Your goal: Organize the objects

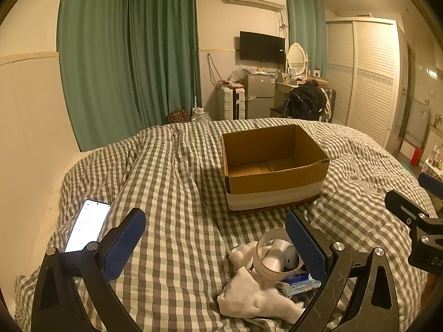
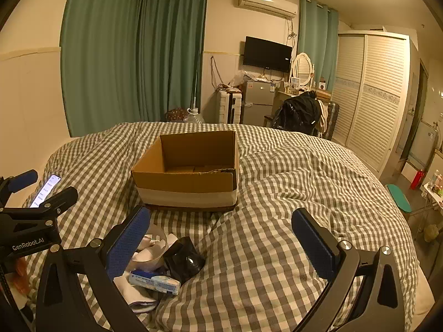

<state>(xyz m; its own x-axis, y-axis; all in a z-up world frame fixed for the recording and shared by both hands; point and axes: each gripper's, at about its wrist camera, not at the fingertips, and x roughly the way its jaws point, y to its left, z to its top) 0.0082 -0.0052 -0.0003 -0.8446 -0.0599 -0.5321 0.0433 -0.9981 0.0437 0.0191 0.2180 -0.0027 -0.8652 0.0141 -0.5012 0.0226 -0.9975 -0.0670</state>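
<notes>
i hold my left tongs spread wide with nothing between the blue pads, low over the checked duvet on the bed. my right tongs are spread just as wide and grip nothing either, hanging over the same cloth on the near side of the cardboard box. the cardboard box sits open on the duvet, its flaps folded down inside, a pale band of tape round its lower half, and no loose thing showing inside it. on the near side of the box lies a small heap: a roll of clear tape standing on edge, a white sock crumpled under and beside it, a blue and white tissue pack touching the sock, and a black crinkled bag just beside the tape roll. the heap lies close by my left tongs' right finger, and close by my right tongs' left finger. well to the left of the box a phone lies face up on the duvet with its screen lit
</notes>
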